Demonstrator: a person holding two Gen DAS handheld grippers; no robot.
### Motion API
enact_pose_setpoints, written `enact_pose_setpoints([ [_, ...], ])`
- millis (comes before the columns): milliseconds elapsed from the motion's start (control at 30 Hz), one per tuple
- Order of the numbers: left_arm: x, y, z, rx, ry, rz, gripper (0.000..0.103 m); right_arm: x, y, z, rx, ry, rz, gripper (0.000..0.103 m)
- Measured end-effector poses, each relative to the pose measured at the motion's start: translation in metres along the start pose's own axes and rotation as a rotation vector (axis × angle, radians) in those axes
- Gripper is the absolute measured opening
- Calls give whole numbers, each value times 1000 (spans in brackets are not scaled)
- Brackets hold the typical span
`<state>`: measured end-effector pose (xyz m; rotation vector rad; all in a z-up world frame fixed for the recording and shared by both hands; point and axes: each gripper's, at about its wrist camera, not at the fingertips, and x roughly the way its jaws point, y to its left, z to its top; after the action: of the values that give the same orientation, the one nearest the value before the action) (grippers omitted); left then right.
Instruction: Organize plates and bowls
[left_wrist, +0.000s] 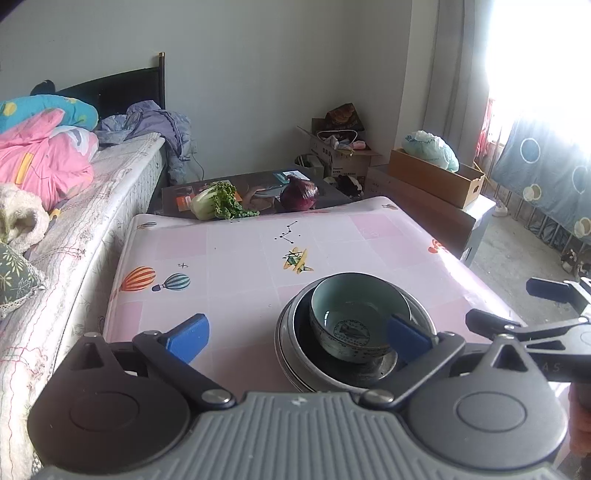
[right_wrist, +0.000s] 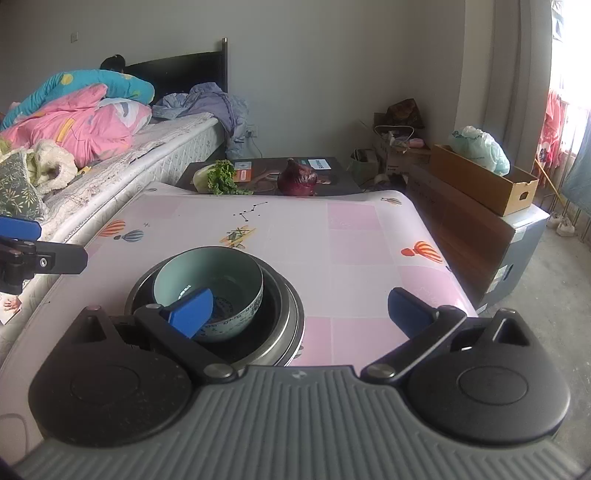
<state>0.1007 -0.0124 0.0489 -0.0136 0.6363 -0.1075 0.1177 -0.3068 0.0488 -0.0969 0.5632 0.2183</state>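
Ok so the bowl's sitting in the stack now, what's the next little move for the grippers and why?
Probably draw both back from the stack. The ceramic bowl already sits nested in the metal bowls on the table, and the left gripper and right gripper stand wide open, holding nothing.

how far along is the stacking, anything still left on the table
Looks essentially done: the ceramic bowl sits nested inside the metal bowls, one stack on the table. Nothing is in hand: the left gripper and right gripper are both open and empty. No other dishes show on the tablecloth; only a cabbage and red onion lie beyond it.
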Motion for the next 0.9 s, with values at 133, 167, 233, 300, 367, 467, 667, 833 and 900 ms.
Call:
enact_pose_setpoints([
  [133, -14, 1, -15, -37, -14, 68, 103, -28, 12, -15, -39, -27, -52, 102],
  [167, -17, 1, -19, -40, -13, 99, 103, -34, 15, -18, -37, -24, -62, 102],
  [233, -22, 2, -27, -27, -14, 141, 103, -43, 17, -23, -22, -15, -73, 102],
  [300, -26, -1, -33, 8, -14, 176, 103, -51, 19, -30, 12, 2, -67, 102],
  [367, -26, -3, -37, 22, 14, 194, 103, -57, 20, -36, 44, 4, -64, 102],
  [467, -19, 1, -41, -18, 93, 179, 103, -65, 24, -44, 64, 9, -65, 102],
  [667, -4, 1, -50, -61, 210, 148, 103, -61, 33, -44, 77, 103, -65, 102],
  [833, 3, -4, -52, -62, 238, 142, 103, -52, 36, -41, 91, 130, -66, 102],
  [900, 6, -5, -51, -65, 238, 148, 103, -49, 37, -40, 91, 139, -59, 102],
])
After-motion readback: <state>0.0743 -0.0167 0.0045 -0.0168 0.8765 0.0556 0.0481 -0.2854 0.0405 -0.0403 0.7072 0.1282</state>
